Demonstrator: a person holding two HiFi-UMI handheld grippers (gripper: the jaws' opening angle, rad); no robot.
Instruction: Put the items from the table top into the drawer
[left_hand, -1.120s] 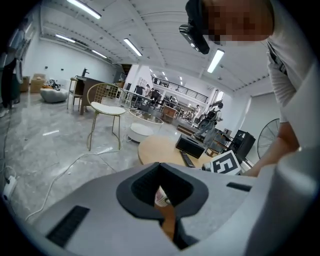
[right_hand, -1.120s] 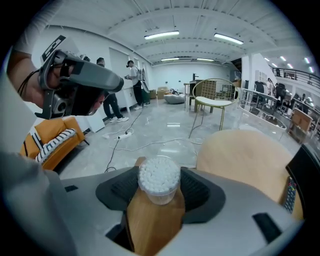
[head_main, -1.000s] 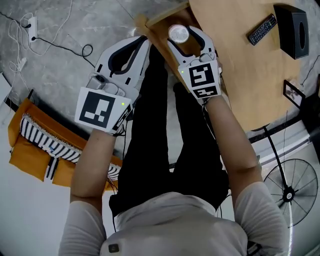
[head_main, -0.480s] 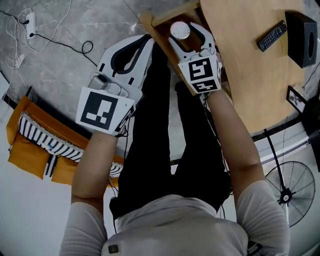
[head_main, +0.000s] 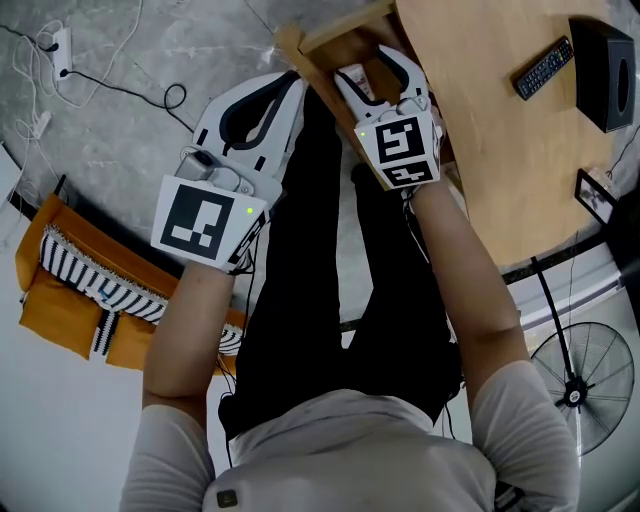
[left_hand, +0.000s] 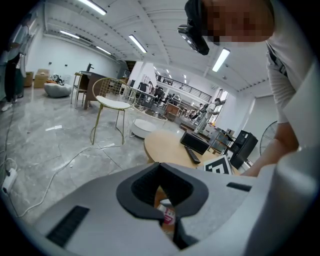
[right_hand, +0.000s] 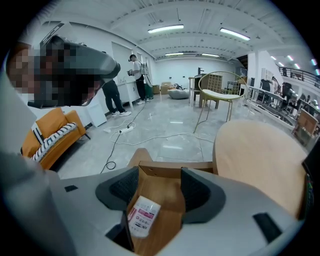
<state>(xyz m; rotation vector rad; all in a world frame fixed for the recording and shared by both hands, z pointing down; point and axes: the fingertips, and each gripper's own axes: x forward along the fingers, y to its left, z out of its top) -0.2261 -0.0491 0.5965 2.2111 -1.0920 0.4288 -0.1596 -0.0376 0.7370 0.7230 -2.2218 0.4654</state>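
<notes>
Progress: looked like one item was done. The small white bottle with a pink label (right_hand: 142, 216) was already lying on its side in the drawer, so that bit could be called finished.

Left to do: quite a bit, probably. A slim black remote control (head_main: 545, 68) and a black box-shaped thing (head_main: 605, 72) were seen sitting on the round light-wood counter (head_main: 490, 150), well apart from the drawer. A small framed item (head_main: 592, 192) near the counter's edge couldn't be made out properly.

Drawer: the open brown wooden drawer (head_main: 318, 42) was pulled out from under the counter. Only the bottle was spotted on its floor, close to the left wall, though part of the inside was hidden by the claw.

Right gripper (head_main: 372, 70): held right over the drawer, claw spread wide and gripping nothing. The bottle was seen below the gap, not touched by either pad.

Left gripper (head_main: 282, 92): parked just beside the drawer's outer side, claw tips pressed together with nothing caught between them. Only a peek of the bottle was visible through the gap behind the tips.

Next, as a guess: the remote would have to be fetched from the counter.
</notes>
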